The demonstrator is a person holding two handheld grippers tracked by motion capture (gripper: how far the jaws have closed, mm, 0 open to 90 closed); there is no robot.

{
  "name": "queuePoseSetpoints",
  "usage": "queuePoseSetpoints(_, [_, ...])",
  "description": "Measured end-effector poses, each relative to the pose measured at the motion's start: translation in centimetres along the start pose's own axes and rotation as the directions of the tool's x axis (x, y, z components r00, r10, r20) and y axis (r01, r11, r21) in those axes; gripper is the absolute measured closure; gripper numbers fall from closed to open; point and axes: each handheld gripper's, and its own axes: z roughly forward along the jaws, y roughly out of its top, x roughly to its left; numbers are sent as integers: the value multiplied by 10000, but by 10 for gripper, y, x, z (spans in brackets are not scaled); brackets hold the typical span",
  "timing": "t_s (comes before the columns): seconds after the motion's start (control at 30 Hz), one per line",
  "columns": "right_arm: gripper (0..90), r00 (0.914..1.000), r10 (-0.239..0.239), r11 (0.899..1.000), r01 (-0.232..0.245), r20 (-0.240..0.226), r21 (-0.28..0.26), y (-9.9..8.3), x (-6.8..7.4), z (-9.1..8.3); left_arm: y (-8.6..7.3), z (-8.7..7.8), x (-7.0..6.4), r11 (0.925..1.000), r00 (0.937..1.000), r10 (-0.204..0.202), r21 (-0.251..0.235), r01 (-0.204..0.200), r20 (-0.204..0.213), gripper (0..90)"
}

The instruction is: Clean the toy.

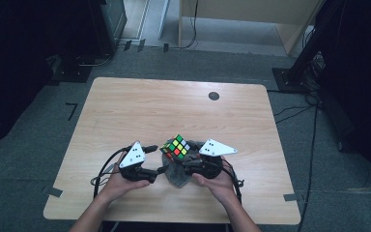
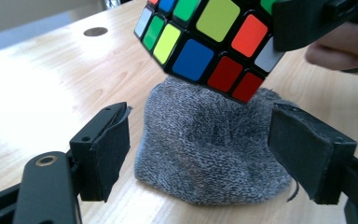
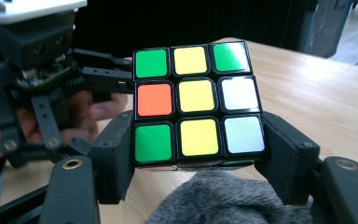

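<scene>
Person's hands: both enter from the near edge of the table (image 1: 125, 106), each carrying a gripper; the forearms lie over the front rim.
Left gripper (image 2: 200, 149): jaws spread wide and holding nothing; its own view shows the two padded faces standing either side of the cloth without touching it. In the high view it sits just left of the cube.
Right gripper (image 3: 198, 154): jaws closed on the lowest layer of the cube, one pad on each side face. In the high view it lies just right of the cube.
Grey cloth (image 2: 214, 149): a knitted, crumpled heap lying on the wood between the two grippers, directly under the cube.
Rubik's cube (image 1: 176, 146): held tilted, one corner down, above the cloth near the front middle of the table; whether that corner touches the cloth cannot be told. The face towards the right gripper's camera reads green, yellow, green; orange, yellow, white; green, yellow, white.
Round dark insert (image 1: 214, 95): set in the tabletop near the far edge, well apart from the work.
</scene>
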Motion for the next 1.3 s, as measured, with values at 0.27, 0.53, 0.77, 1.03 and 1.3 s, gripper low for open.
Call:
queuePoseSetpoints(0.27, [341, 9959, 885, 9951, -875, -208, 466, 1, 6, 7, -5, 7, -12, 9927, 9911, 1202, -21, -1205, -568, 216])
queuePoseSetpoints(0.53, [341, 9850, 1712, 9817, -1690, -190, 877, -2, 5, 13, -6, 10, -18, 9838, 9767, 1793, 153, -1788, -1179, 216])
queuePoseSetpoints(0.77, [341, 9817, 1892, 9756, -1854, -215, 1179, -4, 7, 18, -8, 9, -22, 9739, 9619, 2249, 40, -2271, -1557, 299])
queuePoseSetpoints(1.03, [316, 9646, 2557, 9637, -2490, -642, 966, -6, -2, 16, -5, 6, -22, 9765, 9636, 2077, -218, -2143, -1685, 335])
queuePoseSetpoints(1.3, [226, 9787, 2050, 9786, -2048, -98, 182, -3, -13, 1, -7, -2, -3, 9952, 9712, 945, -34, -976, -2189, 337])
